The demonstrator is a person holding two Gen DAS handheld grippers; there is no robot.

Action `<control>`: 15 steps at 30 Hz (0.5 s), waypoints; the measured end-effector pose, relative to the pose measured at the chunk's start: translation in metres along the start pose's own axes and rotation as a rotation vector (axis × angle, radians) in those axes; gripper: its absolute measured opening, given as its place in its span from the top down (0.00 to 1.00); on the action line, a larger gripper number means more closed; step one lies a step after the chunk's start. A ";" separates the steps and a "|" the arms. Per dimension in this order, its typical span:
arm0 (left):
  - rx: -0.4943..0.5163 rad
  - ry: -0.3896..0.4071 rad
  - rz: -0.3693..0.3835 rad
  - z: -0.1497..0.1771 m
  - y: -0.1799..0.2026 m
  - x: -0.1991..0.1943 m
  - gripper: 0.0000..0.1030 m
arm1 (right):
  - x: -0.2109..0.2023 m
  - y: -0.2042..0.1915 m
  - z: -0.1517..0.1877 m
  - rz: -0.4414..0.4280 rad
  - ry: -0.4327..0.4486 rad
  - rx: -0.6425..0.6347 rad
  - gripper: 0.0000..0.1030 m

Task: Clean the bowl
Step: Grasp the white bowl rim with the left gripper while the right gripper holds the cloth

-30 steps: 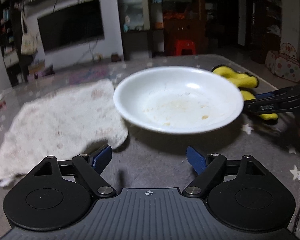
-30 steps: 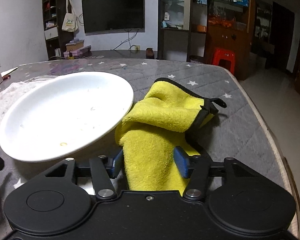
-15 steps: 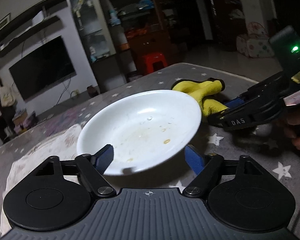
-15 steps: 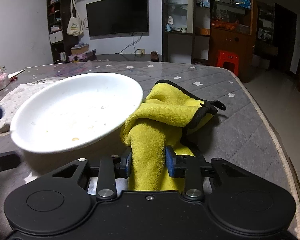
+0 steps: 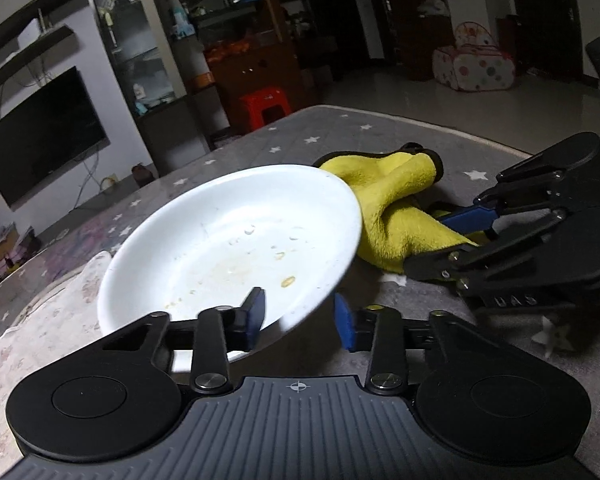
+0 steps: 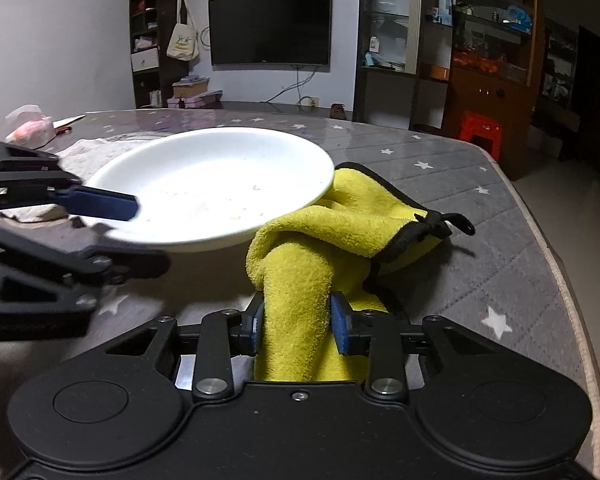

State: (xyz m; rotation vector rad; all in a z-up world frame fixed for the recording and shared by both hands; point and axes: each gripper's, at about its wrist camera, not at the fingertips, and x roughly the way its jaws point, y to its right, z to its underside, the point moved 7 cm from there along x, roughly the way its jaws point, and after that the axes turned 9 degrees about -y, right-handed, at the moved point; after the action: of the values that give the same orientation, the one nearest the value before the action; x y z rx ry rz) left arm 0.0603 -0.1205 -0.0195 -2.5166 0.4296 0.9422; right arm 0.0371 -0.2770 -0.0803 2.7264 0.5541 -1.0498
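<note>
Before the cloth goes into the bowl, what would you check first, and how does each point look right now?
1. Right gripper pinching the yellow cloth: ok, pads press a fold.
2. Left gripper on the bowl rim: cannot tell; jaws have just been closing, with the rim between them, contact unclear.
3. Dirt located: ok, crumbs and a smear lie in the bowl's middle.
4. Cloth free to lift: not ok, part is tucked under the bowl's edge.
5. Bowl steady on the table: cannot tell, it looks tilted.
</note>
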 end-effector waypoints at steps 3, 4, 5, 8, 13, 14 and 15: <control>0.010 -0.006 0.010 -0.001 0.002 0.004 0.68 | -0.004 -0.002 0.002 -0.013 -0.001 -0.013 0.66; 0.015 -0.010 0.012 0.000 -0.001 0.005 0.68 | -0.005 -0.003 0.002 -0.016 -0.001 -0.018 0.66; 0.020 -0.011 0.012 0.000 0.001 0.006 0.68 | -0.005 -0.005 0.002 -0.020 -0.001 -0.022 0.66; 0.026 -0.009 0.018 -0.002 0.005 0.009 0.68 | -0.005 -0.005 0.000 -0.025 -0.002 -0.031 0.66; 0.012 -0.005 0.038 -0.002 0.005 0.014 0.70 | -0.001 -0.003 -0.004 -0.042 -0.003 -0.033 0.66; 0.009 -0.005 0.041 -0.001 0.005 0.015 0.72 | -0.001 -0.003 -0.003 -0.045 -0.002 -0.035 0.66; 0.006 -0.005 0.045 -0.001 0.004 0.016 0.74 | -0.001 -0.004 -0.002 -0.051 -0.001 -0.039 0.66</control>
State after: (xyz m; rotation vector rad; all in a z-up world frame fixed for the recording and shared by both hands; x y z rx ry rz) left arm 0.0705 -0.1268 -0.0303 -2.5081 0.4890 0.9625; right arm 0.0364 -0.2734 -0.0782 2.6915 0.6399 -1.0409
